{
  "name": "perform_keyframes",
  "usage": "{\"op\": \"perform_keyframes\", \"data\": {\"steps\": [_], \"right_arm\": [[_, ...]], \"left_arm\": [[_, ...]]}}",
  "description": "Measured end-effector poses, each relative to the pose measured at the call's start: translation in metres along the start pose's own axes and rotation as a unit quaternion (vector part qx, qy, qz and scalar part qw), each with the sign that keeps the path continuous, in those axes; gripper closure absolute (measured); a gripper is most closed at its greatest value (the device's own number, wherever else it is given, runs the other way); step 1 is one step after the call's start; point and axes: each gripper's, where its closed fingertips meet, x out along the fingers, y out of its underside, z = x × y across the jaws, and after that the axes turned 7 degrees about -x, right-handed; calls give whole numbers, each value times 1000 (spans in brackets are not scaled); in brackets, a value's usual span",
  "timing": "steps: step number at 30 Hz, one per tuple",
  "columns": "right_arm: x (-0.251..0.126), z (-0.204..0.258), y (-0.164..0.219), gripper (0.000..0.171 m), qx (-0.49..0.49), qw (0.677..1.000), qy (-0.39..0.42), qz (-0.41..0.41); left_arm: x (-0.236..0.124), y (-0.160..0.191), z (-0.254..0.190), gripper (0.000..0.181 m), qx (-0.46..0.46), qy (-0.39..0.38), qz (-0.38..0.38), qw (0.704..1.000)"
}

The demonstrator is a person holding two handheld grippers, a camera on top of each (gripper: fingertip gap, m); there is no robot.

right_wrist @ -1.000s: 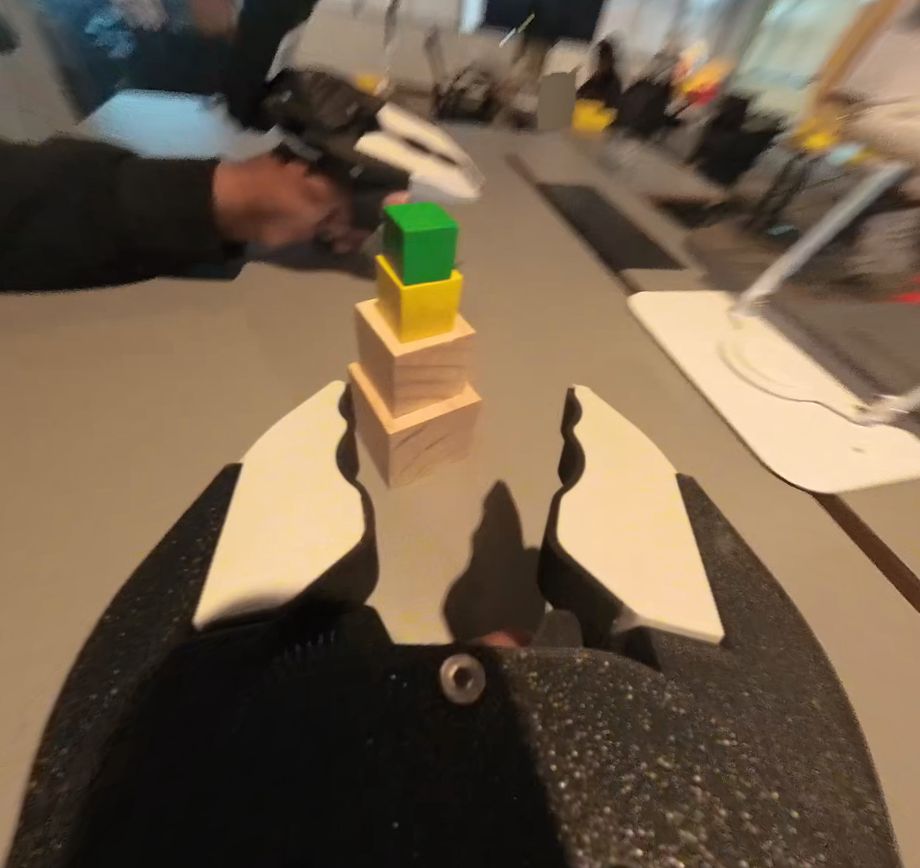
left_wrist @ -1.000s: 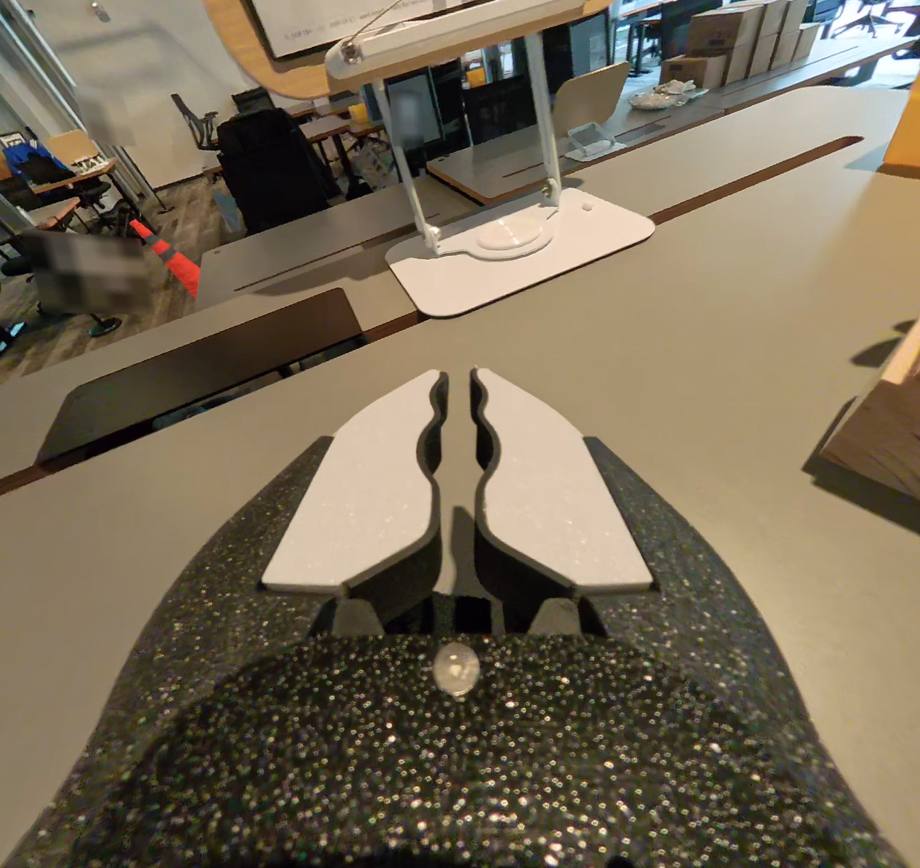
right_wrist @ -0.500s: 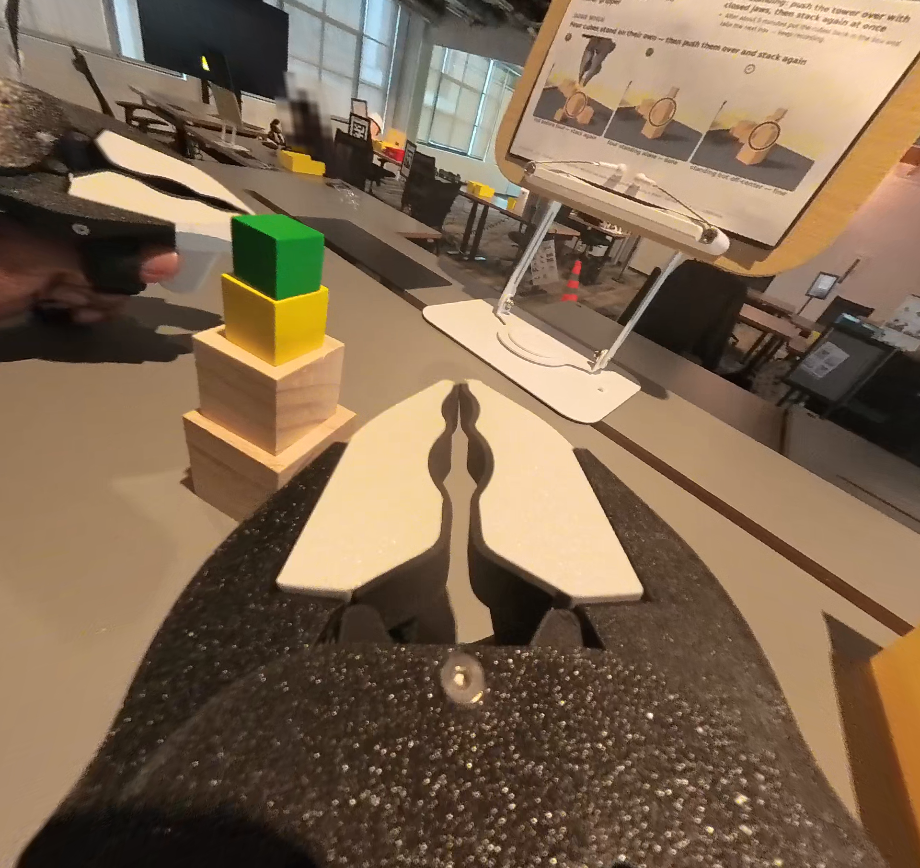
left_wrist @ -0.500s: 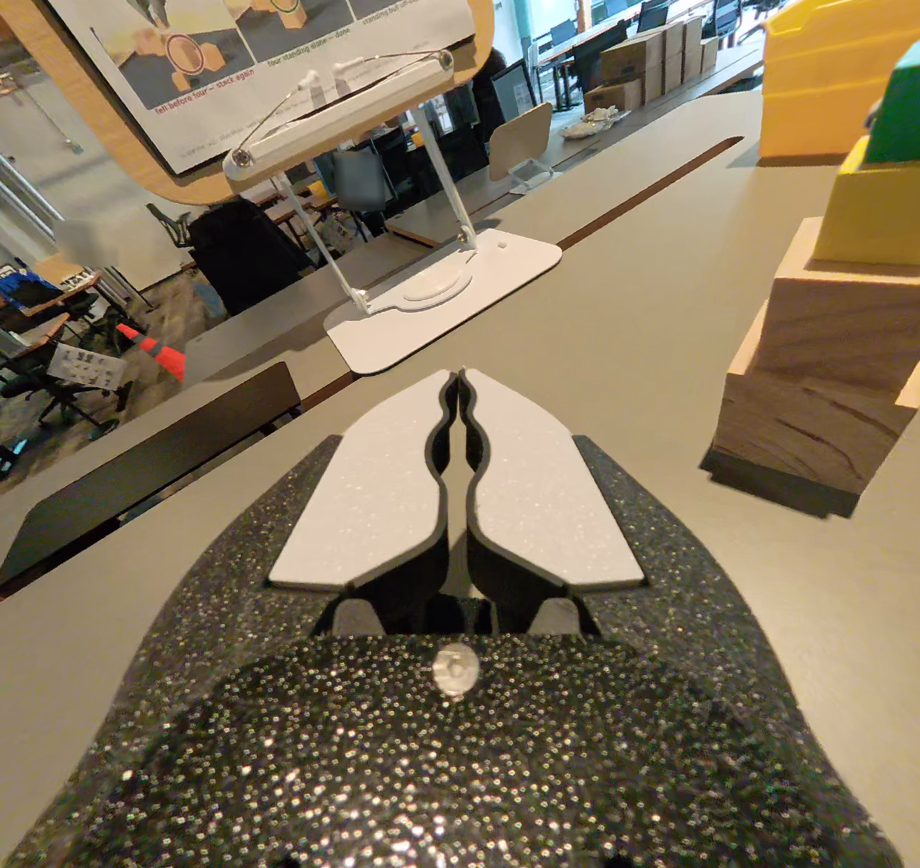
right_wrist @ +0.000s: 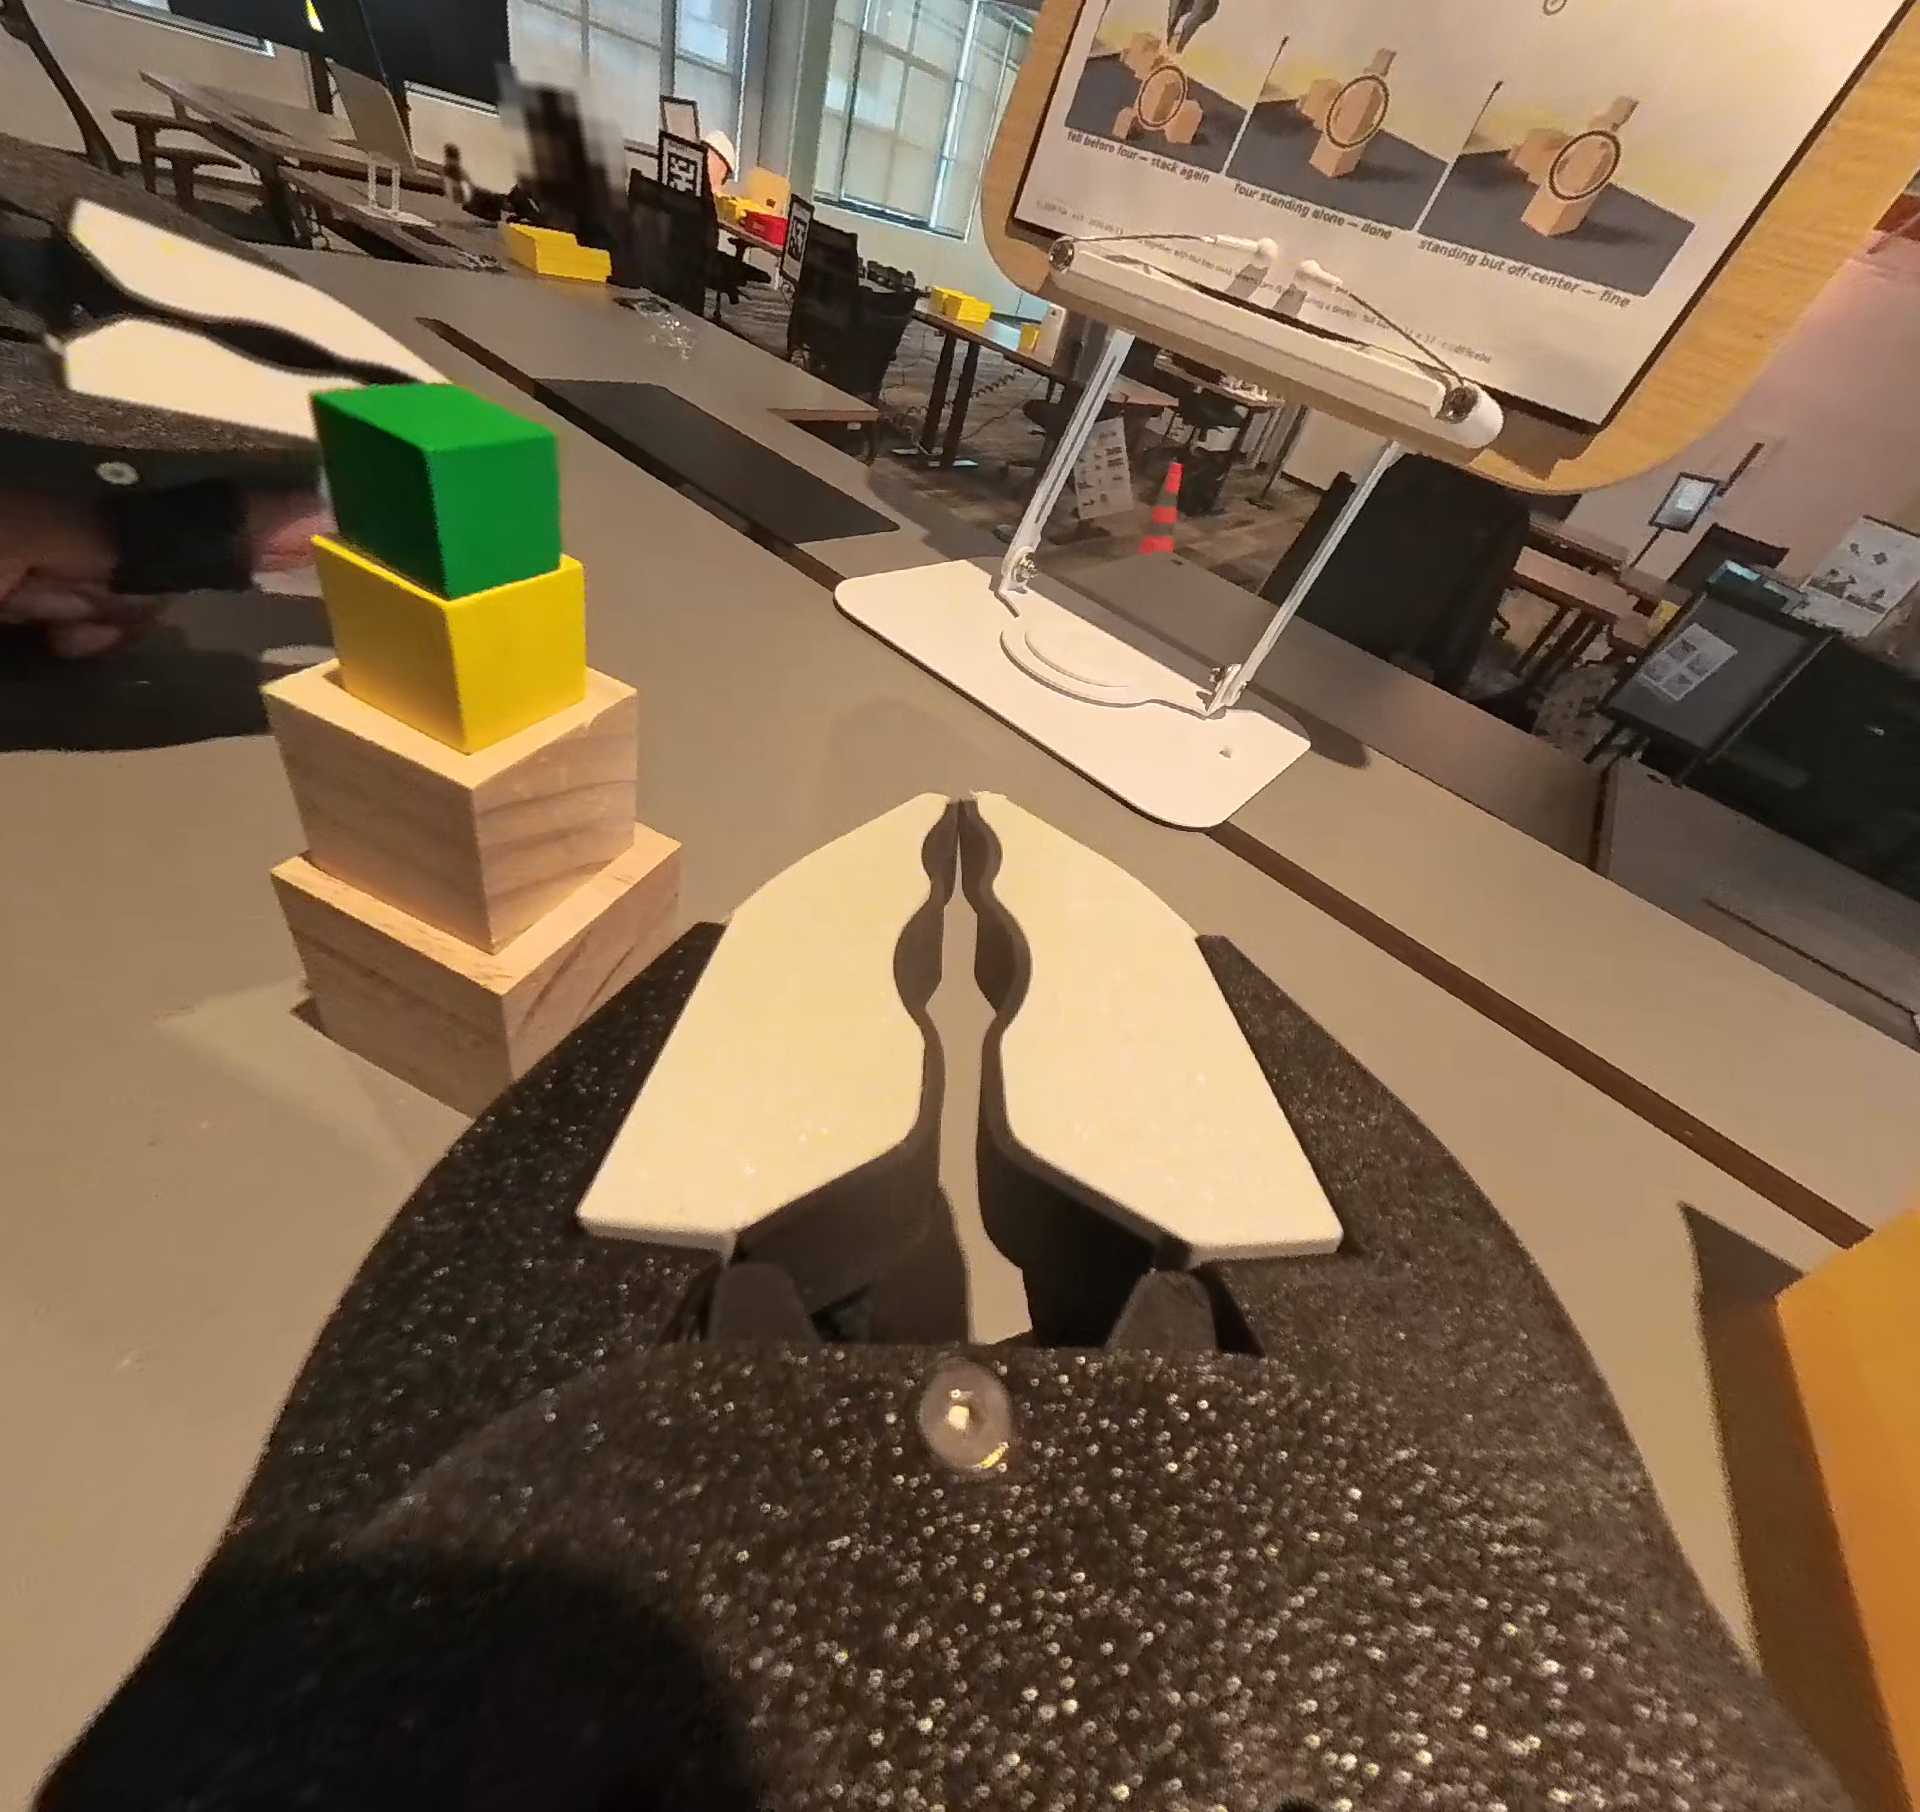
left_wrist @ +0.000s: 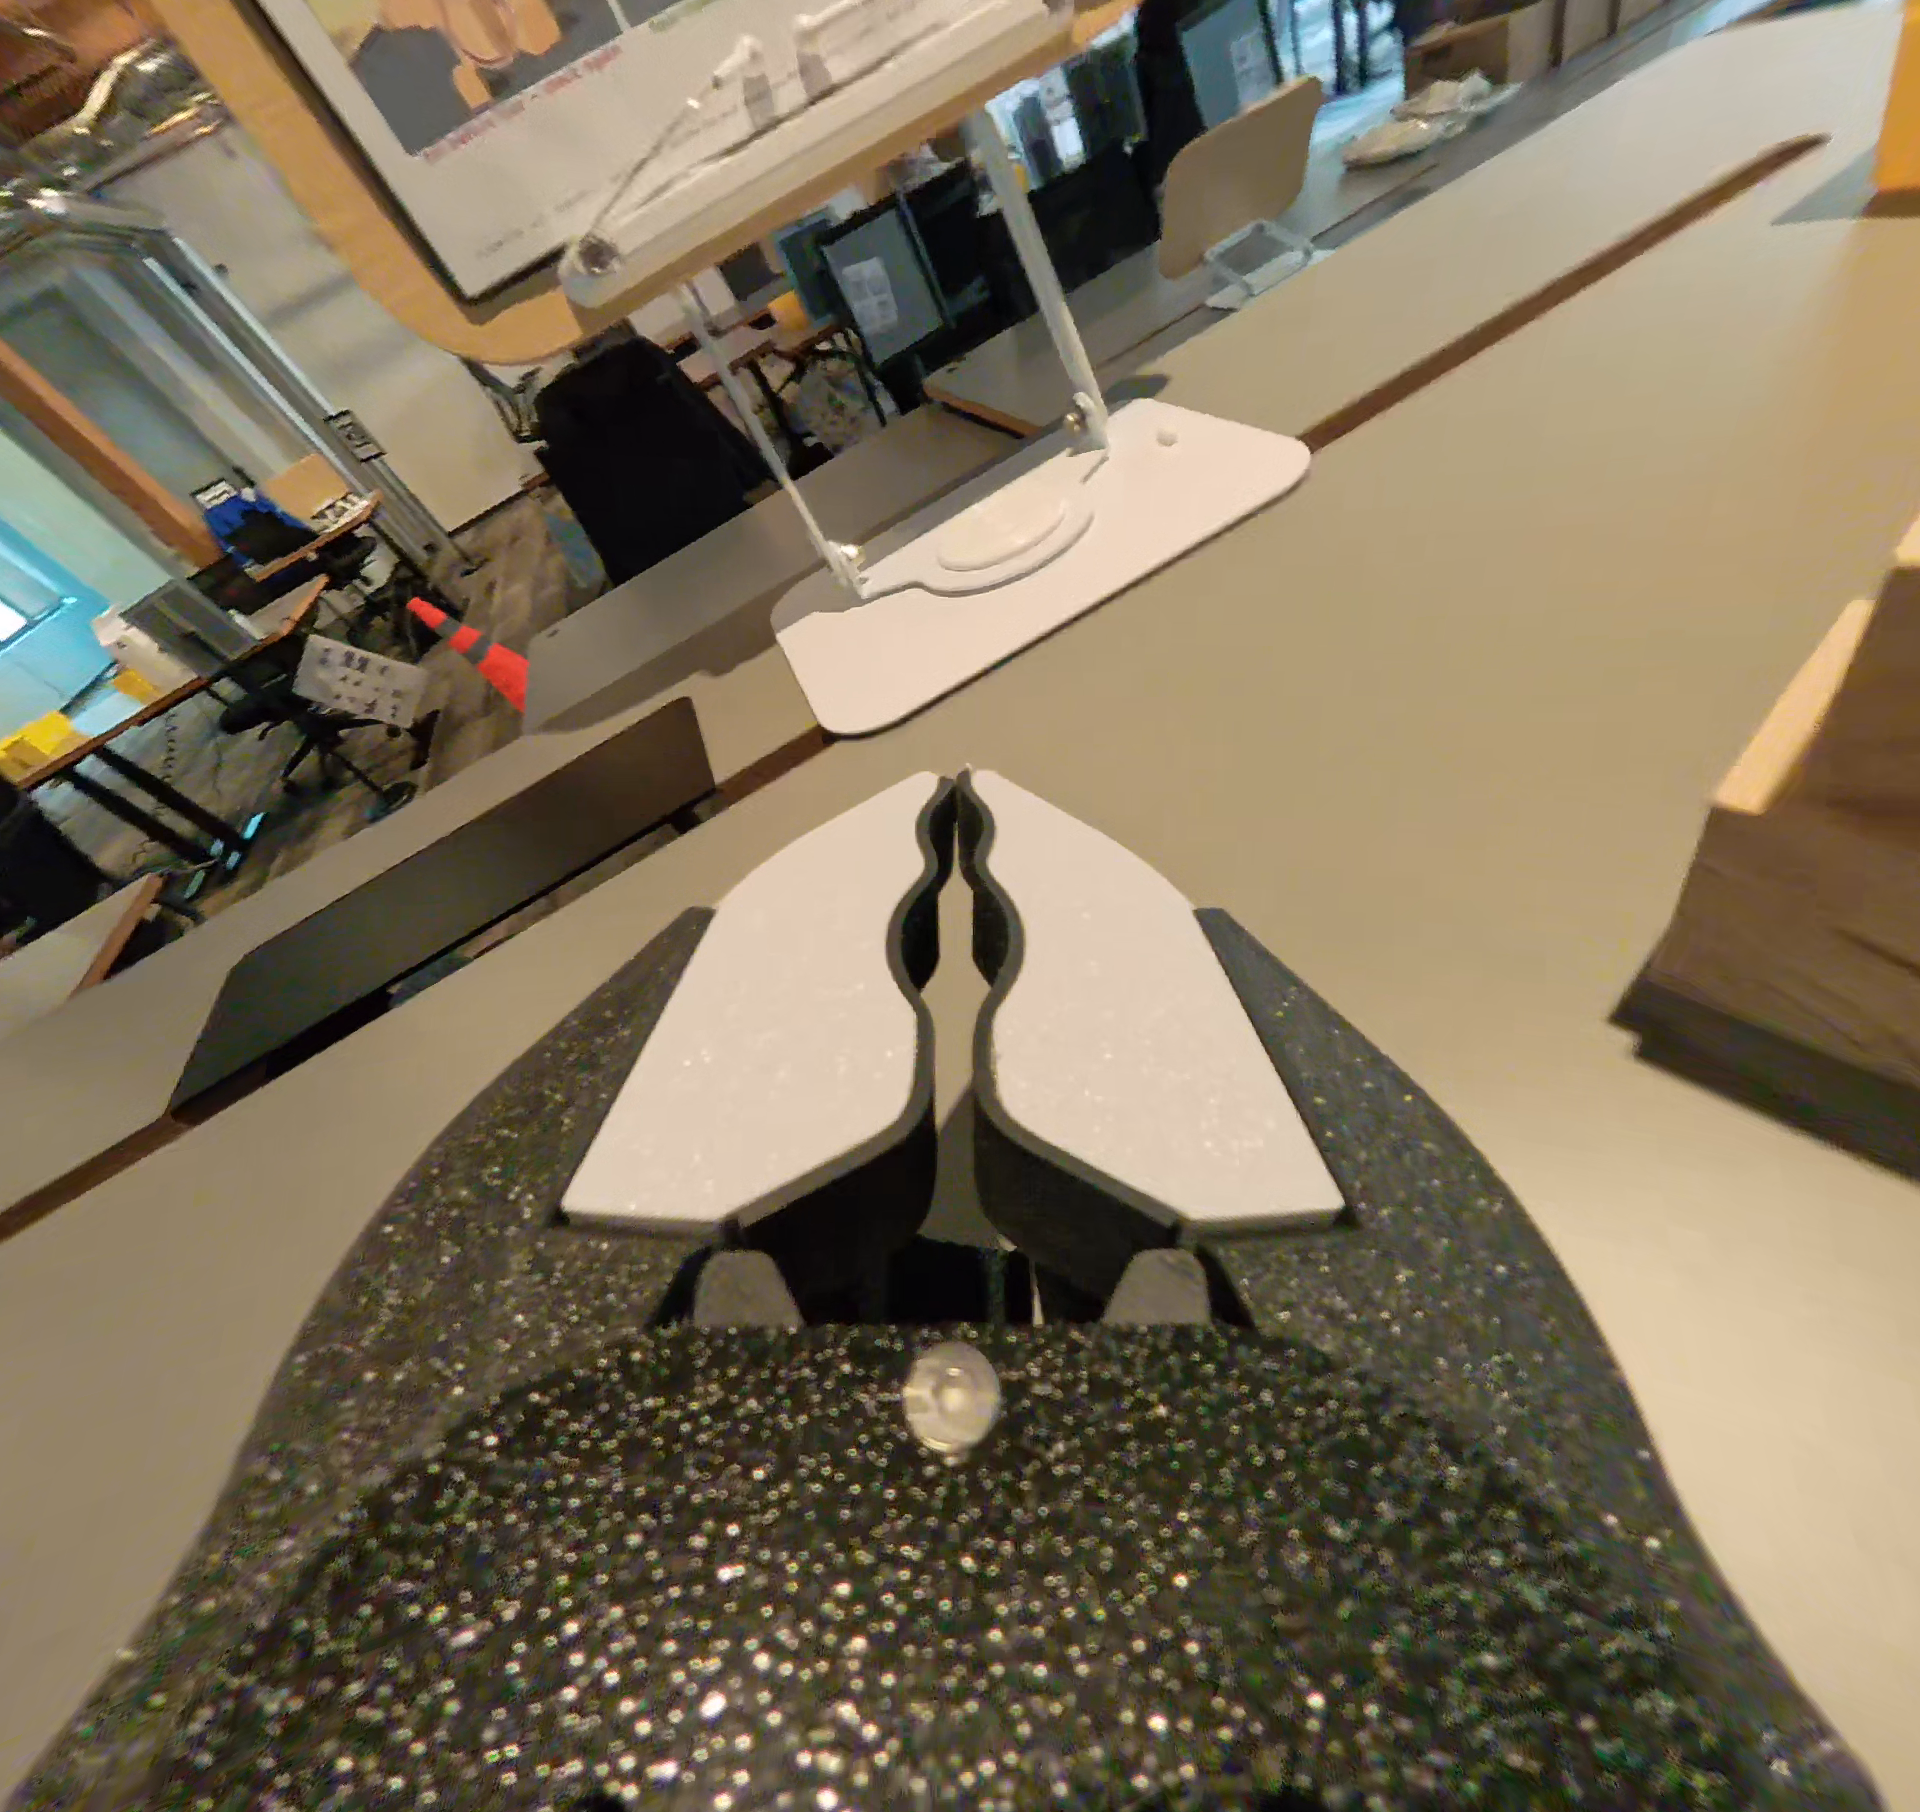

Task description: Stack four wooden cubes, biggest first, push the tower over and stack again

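As half a second ago, both grippers closed, empty, beside intact tower

Right gripper: white fingers pressed together at the tips, nothing between them, low over the grey table.
Tower, left of the fingers: large plain wooden cube at the base, smaller plain wooden cube on it, yellow cube next, green cube on top; each turned slightly against the one below.
Left gripper: behind the tower at green-cube height, fingers together.
White stand: ahead, carrying an instruction board.
Orange box: right edge.
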Motion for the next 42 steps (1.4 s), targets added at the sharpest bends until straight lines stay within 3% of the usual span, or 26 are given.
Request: {"op": "perform_keyframes", "data": {"steps": [5,9,16,24,26,28,30,32,34,38,42], "right_arm": [[-1,-3,0,171,16,1000,1,-4],[-3,-6,-1,171,28,1000,3,-11],[-4,-13,0,171,44,999,11,-14],[-20,-60,23,171,70,995,64,18],[-21,-66,26,171,100,993,63,14],[-21,-68,26,171,112,992,64,12],[-21,-67,26,171,104,992,63,13],[-19,-64,26,171,92,994,60,17],[-17,-61,26,171,83,995,58,20],[-15,-60,25,171,77,995,56,21],[-17,-62,24,171,83,995,57,13]], "left_arm": [[9,-37,-39,181,-99,64,-77,990],[24,-35,-59,181,-72,76,-47,993],[18,-38,-72,181,-68,136,-59,987],[16,-37,-80,181,-66,171,-55,982],[8,-43,-78,181,-80,178,-74,978],[-13,-65,-70,181,-84,157,-140,974],[-52,-101,-68,181,-40,125,-243,961],[-81,-124,-96,181,27,138,-285,948],[-87,-126,-149,181,63,197,-264,942],[-63,-83,-244,181,105,247,-101,958],[-48,-61,-260,181,34,230,-9,973]]}}
